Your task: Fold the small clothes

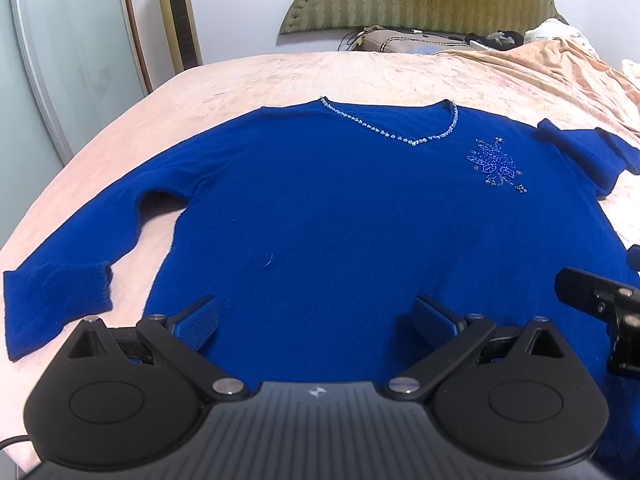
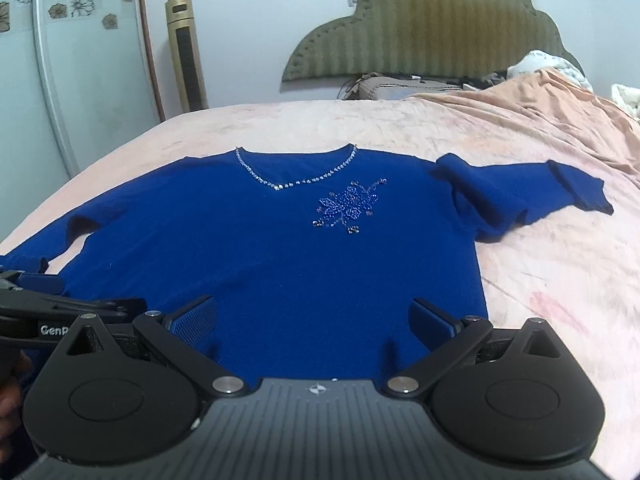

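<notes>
A royal-blue sweater (image 1: 320,208) (image 2: 256,248) with a beaded V-neck and a beaded flower on the chest lies flat, front up, on the pink bedspread (image 1: 280,76). Its left sleeve (image 1: 60,280) stretches out toward the bed edge; the right sleeve (image 2: 520,196) is bent and partly folded back. My left gripper (image 1: 316,320) hovers open over the sweater's lower hem, nothing between its fingers. My right gripper (image 2: 314,320) is also open above the hem, a little to the right. Each gripper shows at the edge of the other's view.
A padded olive headboard (image 2: 424,28) and pillows stand at the far end of the bed. A crumpled peach blanket (image 2: 560,96) lies at the far right. A gold tower fan (image 2: 186,48) and a glass door are at the left. A hand holds the left tool (image 2: 12,392).
</notes>
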{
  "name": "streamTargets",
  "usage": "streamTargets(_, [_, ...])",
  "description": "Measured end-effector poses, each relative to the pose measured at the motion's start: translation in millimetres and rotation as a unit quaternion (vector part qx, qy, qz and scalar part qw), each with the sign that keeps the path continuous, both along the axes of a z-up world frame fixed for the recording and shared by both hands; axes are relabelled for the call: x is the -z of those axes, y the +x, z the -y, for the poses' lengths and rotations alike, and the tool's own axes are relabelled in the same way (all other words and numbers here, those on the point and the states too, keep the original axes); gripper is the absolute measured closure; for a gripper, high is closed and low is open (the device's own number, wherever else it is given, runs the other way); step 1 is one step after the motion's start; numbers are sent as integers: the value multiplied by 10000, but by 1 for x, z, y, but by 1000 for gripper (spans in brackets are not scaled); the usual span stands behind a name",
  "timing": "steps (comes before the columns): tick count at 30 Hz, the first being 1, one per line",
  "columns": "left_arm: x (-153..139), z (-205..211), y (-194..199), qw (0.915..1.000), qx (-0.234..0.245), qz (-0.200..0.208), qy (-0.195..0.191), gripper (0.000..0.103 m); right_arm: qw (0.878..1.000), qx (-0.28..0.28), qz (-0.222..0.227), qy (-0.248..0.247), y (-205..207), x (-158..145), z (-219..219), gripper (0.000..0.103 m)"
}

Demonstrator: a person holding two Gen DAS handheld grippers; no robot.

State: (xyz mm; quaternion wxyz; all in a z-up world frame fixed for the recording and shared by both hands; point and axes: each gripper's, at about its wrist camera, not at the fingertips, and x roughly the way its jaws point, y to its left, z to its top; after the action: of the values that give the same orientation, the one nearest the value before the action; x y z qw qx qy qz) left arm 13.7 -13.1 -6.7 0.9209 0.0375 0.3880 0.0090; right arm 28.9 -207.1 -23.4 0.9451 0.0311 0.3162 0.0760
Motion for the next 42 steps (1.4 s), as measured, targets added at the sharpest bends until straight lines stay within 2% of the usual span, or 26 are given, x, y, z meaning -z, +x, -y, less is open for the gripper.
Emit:
streamTargets(13, [10,16,33,9997,163,-140,71,0,9994,115,-240,209,28,9,23,0])
streamTargets(20, [12,23,53,9997,172,-156,29,0,9995,-27,-52,323,40,12,37,1])
streamTargets(26, [11,28,57,9998,211,-23,23,0,9995,91,95,-295,48,13,49,1])
streamTargets(31, [9,34,56,9993,337,62,117,0,9941,937,323,-430,67,11,109,2])
streamTargets(37, [8,36,57,9991,424,11,94,0,9733,2108,354,-842,107,21,207,15])
streamTargets(39, [9,38,58,9990,432,-11,135,0,9674,2258,178,-1129,124,29,230,21])
streamTargets(42, [10,40,59,9989,431,-57,171,0,9638,2172,80,-1547,144,41,248,25])
